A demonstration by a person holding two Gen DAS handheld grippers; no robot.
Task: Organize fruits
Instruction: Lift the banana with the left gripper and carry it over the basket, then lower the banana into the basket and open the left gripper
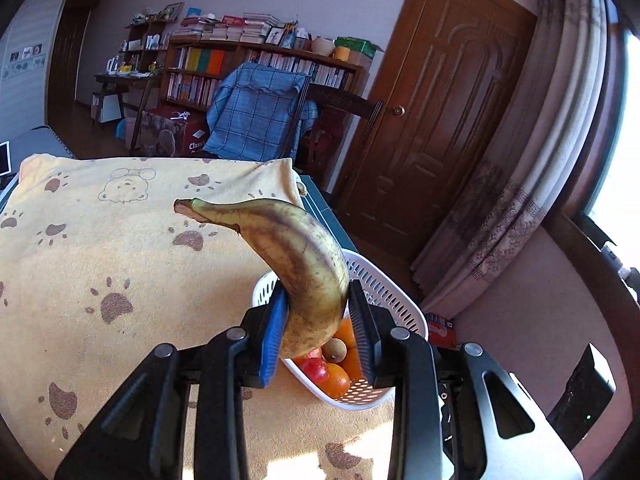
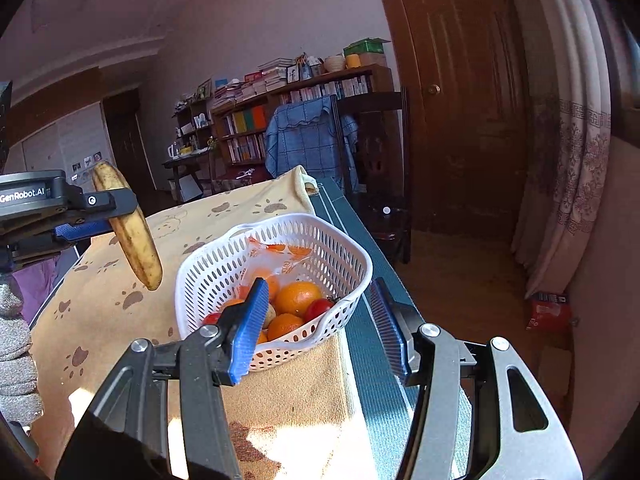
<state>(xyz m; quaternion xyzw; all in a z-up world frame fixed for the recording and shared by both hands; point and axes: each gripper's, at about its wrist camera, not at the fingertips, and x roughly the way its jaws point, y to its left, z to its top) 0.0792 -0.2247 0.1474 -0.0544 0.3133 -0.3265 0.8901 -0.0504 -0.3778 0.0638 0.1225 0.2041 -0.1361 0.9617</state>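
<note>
While my left gripper [image 1: 316, 312] is clamped on the banana [image 1: 304, 264], its ribbed blue pads press both sides of the fruit. That banana is curved, yellow, with brown freckles and dark streaks; its stem points to the upper left of the left wrist frame. In the right wrist frame it hangs clear of the cloth at the left edge, beside the basket and not over it.

Lower centre of both frames, I note the basket [image 2: 208, 268]: white perforated plastic, rounded corners, sitting at the cloth's edge. Inside lie smooth oranges [image 2: 298, 298], glossy red fruits [image 2: 318, 308], a small brown round fruit [image 1: 334, 350] and a crinkled orange-printed plastic bag [image 2: 276, 254].

My right gripper [image 2: 320, 320] stands open with nothing held; its left pad lies in front of the basket, its right pad outside the wall.

Underneath is a napped yellow towel [image 1: 120, 240] with brown paw prints, over a dark green table [image 2: 372, 360].

A draped chair [image 1: 256, 116], bookshelf [image 1: 256, 68] and wooden door [image 1: 444, 120] fill the background.
</note>
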